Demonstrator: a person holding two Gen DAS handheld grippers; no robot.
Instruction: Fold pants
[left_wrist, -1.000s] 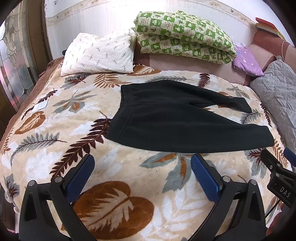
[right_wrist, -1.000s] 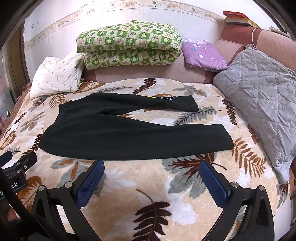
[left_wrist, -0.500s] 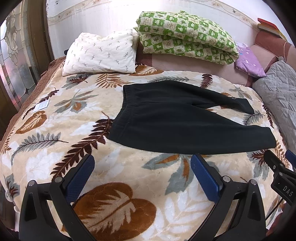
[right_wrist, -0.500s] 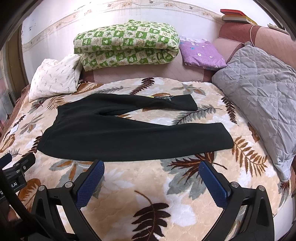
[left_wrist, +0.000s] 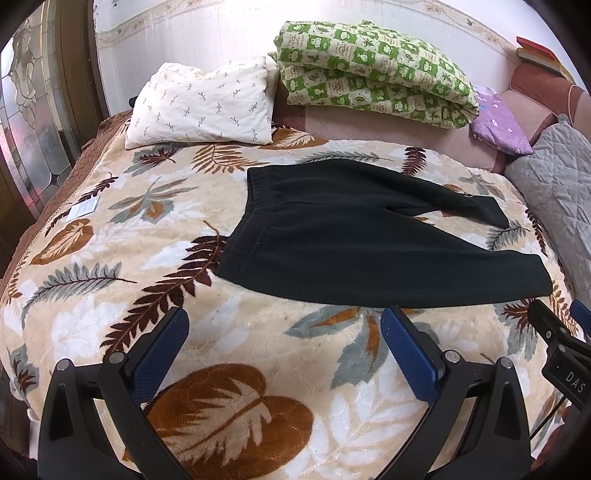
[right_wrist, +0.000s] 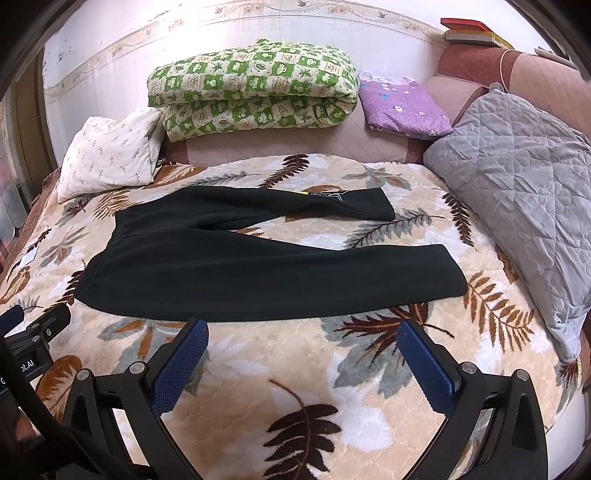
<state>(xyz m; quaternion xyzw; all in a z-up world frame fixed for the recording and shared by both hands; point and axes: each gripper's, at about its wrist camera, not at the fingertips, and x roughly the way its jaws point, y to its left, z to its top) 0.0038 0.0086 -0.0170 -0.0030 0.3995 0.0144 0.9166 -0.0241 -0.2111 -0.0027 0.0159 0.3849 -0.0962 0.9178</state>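
Black pants (left_wrist: 351, 236) (right_wrist: 236, 266) lie flat on a leaf-patterned blanket (left_wrist: 229, 350) (right_wrist: 295, 362), waistband to the left, both legs spread toward the right. My left gripper (left_wrist: 282, 334) hovers open just short of the pants' near edge, below the waistband end. My right gripper (right_wrist: 303, 343) is open too, in front of the near leg. Neither touches the cloth. The right gripper's tip (left_wrist: 554, 332) shows at the left wrist view's right edge. The left gripper's body (right_wrist: 33, 332) shows at the right wrist view's left edge.
A white pillow (left_wrist: 203, 103), a folded green checkered quilt (left_wrist: 373, 70), a purple folded cloth (right_wrist: 402, 103) and a grey quilted cushion (right_wrist: 517, 177) line the back and right of the bed. A wooden and glass door (left_wrist: 29, 122) stands at left.
Both grippers have drifted slightly forward toward the pants; the view has crept closer. Jaws stay open and the pants have not moved.
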